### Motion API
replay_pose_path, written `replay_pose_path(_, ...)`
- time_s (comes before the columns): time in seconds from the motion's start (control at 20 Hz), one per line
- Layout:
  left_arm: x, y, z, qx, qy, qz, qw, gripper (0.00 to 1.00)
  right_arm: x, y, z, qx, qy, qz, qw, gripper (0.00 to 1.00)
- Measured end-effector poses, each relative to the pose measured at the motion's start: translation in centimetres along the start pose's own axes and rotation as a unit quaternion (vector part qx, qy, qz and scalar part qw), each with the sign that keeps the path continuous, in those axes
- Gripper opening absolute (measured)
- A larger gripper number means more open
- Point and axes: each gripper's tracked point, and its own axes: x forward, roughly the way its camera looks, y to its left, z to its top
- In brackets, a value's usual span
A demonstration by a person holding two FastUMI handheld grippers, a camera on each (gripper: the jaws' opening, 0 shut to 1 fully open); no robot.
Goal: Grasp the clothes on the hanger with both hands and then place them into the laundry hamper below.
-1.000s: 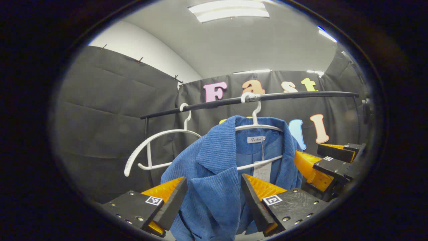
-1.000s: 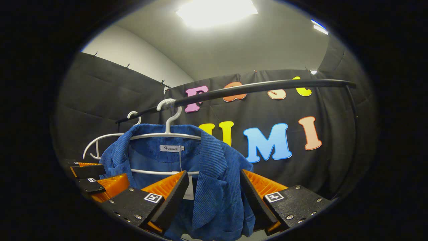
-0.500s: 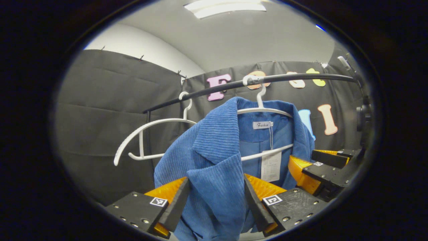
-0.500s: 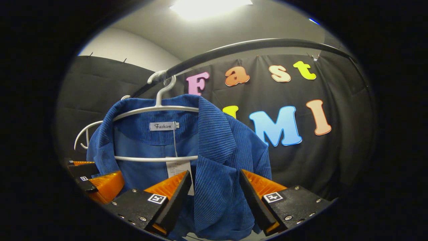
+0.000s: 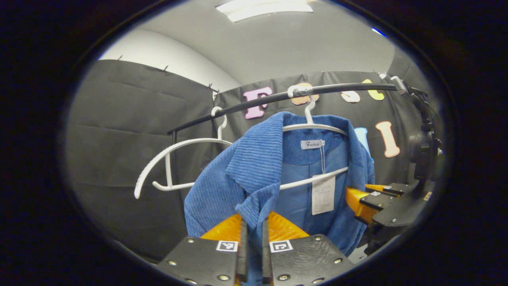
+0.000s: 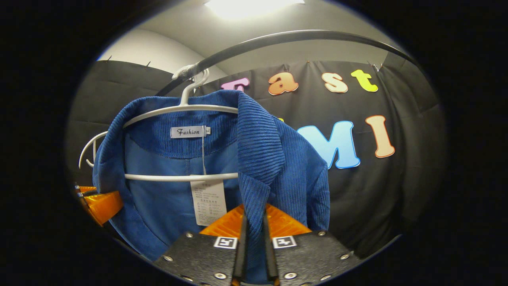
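Jacket (image 6: pixel 278 159) pinched at both front edges while on its hanger (image 6: pixel 178 109).
Left gripper (image 5: pixel 252 238) and right gripper (image 6: pixel 254 238) each clamp a lapel, ready to lift it off together.

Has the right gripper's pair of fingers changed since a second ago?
Yes. In the right gripper view, the right gripper has closed inward onto the blue jacket lapel, and come up nearer the rail.
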Motion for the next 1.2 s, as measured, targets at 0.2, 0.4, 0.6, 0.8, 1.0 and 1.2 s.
replay_pose_path(0.2,-1.0,-0.1,1.0,0.009,-0.014,-0.019,1.000,0.01,-0.8,-1.7,1.8,0.001,-0.035,-0.020,0.999,0.00)
replay_pose_path(0.4,-2.4,1.0,3.3,0.026,-0.044,-0.018,0.999,0.00,-2.0,-2.9,4.6,-0.005,-0.075,-0.045,0.996,0.00)
replay_pose_path(0.6,-3.7,2.6,5.1,0.028,-0.054,-0.015,0.998,0.01,-3.2,-4.6,7.9,-0.012,-0.112,-0.064,0.992,0.00)
replay_pose_path(0.8,-4.2,4.7,8.0,0.042,-0.079,-0.005,0.996,0.01,-3.3,-6.7,11.3,-0.018,-0.147,-0.084,0.985,0.00)
replay_pose_path(1.0,-4.5,7.1,10.2,0.032,-0.101,0.010,0.994,0.00,-2.7,-8.3,13.7,-0.039,-0.173,-0.093,0.980,0.00)
replay_pose_path(1.2,-3.8,9.1,11.4,0.038,-0.108,0.010,0.993,0.00,-2.1,-9.6,14.5,-0.073,-0.189,-0.099,0.974,0.00)
